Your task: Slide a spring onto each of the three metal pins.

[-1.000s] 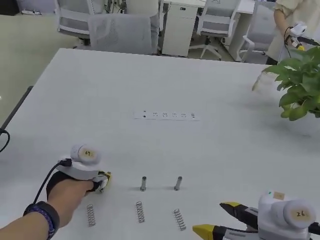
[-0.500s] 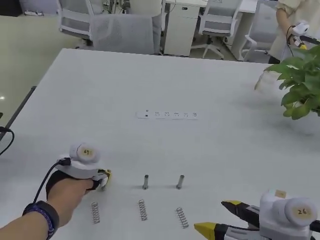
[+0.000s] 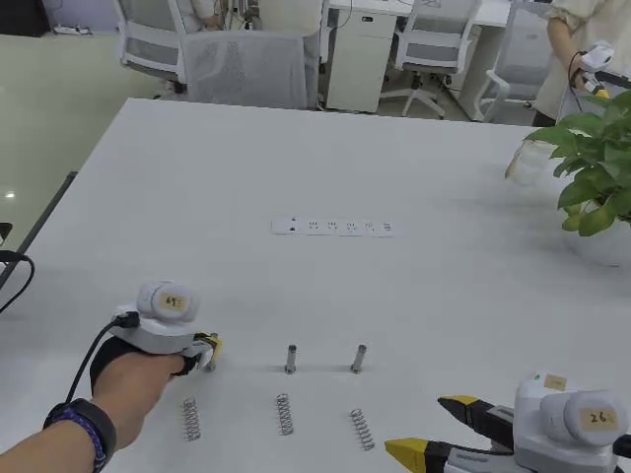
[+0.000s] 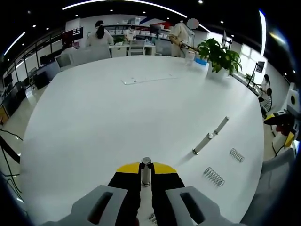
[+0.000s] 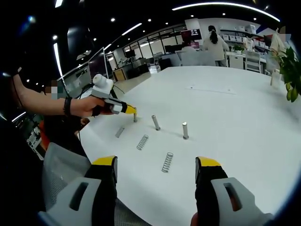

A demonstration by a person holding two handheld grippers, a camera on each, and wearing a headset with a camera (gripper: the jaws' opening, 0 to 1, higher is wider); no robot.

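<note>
Three short metal pins stand upright in a row on the white table [image 3: 325, 158]. My left gripper [image 3: 208, 352] is shut on the left pin [image 4: 146, 171], its yellow tips [image 4: 127, 168] pressed against both sides. The middle pin [image 3: 291, 359] and right pin [image 3: 359, 358] stand bare. In front of the pins lie three loose springs: left [image 3: 191, 418], middle [image 3: 285, 414], right [image 3: 362, 430]. My right gripper [image 3: 416, 427] hovers open at the near right with nothing between its fingers; in its own view the right spring [image 5: 167, 162] lies just ahead of my right gripper [image 5: 156, 162].
A white power strip [image 3: 332, 228] lies mid-table, farther back. A potted plant [image 3: 592, 172] stands at the right edge. Office chairs [image 3: 242, 64] and a person [image 3: 577, 49] are beyond the far edge. A black cable [image 3: 15, 266] hangs at the left edge.
The head camera has shifted slightly. Both grippers, the pins and the springs keep their places.
</note>
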